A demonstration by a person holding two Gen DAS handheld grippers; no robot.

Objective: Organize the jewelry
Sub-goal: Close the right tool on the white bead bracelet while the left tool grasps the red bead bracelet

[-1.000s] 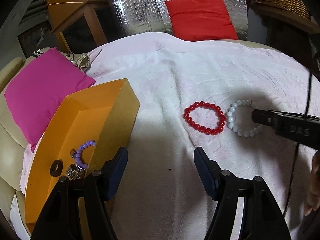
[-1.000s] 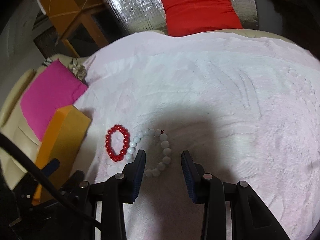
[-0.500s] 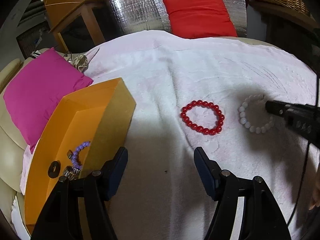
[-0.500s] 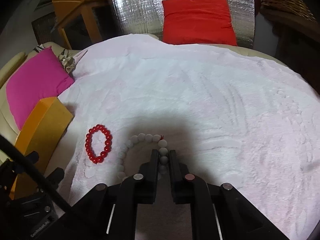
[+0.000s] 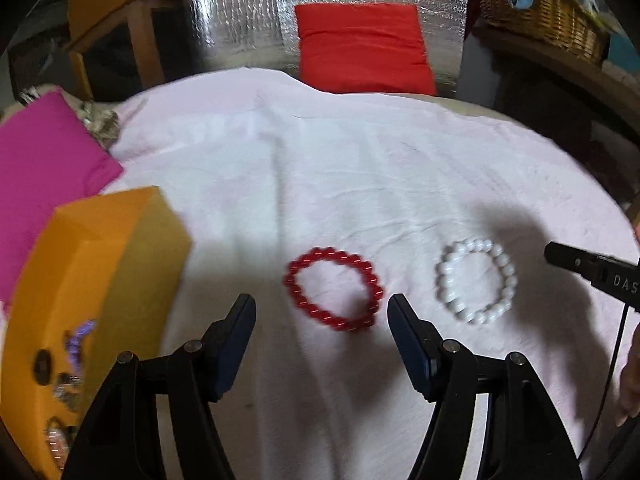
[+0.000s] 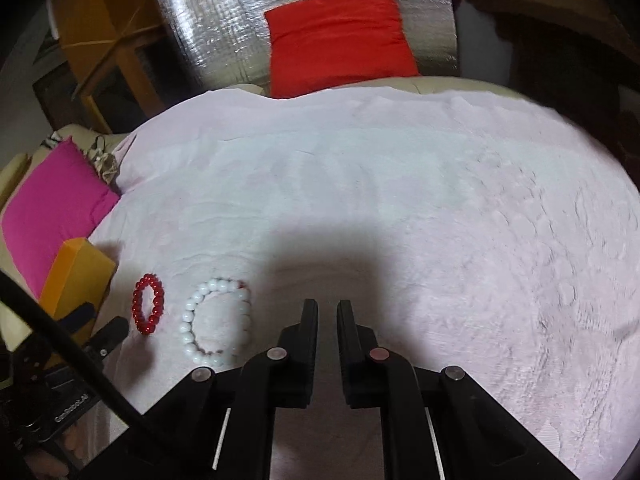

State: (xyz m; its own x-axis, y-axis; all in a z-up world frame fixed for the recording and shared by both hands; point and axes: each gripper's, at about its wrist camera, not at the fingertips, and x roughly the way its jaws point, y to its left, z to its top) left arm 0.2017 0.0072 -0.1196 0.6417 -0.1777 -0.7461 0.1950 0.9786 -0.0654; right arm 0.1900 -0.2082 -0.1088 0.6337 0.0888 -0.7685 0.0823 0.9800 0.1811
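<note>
A red bead bracelet (image 5: 334,288) lies on the white cloth (image 5: 360,184), just ahead of my open left gripper (image 5: 322,316) and between its fingers. A white bead bracelet (image 5: 476,280) lies to its right, apart from it. An orange box (image 5: 100,280) at the left holds a purple bracelet (image 5: 78,340) and small pieces. My right gripper (image 6: 327,312) is nearly shut and empty, to the right of the white bracelet (image 6: 218,322). The red bracelet (image 6: 148,309) also shows in the right wrist view. The right gripper's tip (image 5: 560,254) shows at the right of the left wrist view.
A pink cushion (image 5: 44,164) lies at the left by the box. A red cushion (image 5: 360,48) leans on silver foil at the back. A wicker basket (image 5: 540,16) stands at the back right. A wooden stand (image 5: 116,20) is at the back left.
My right gripper closed on the white bracelet, dragged it right away from the red one, then let go and drew back right. My left gripper moved right, toward the red bracelet.
</note>
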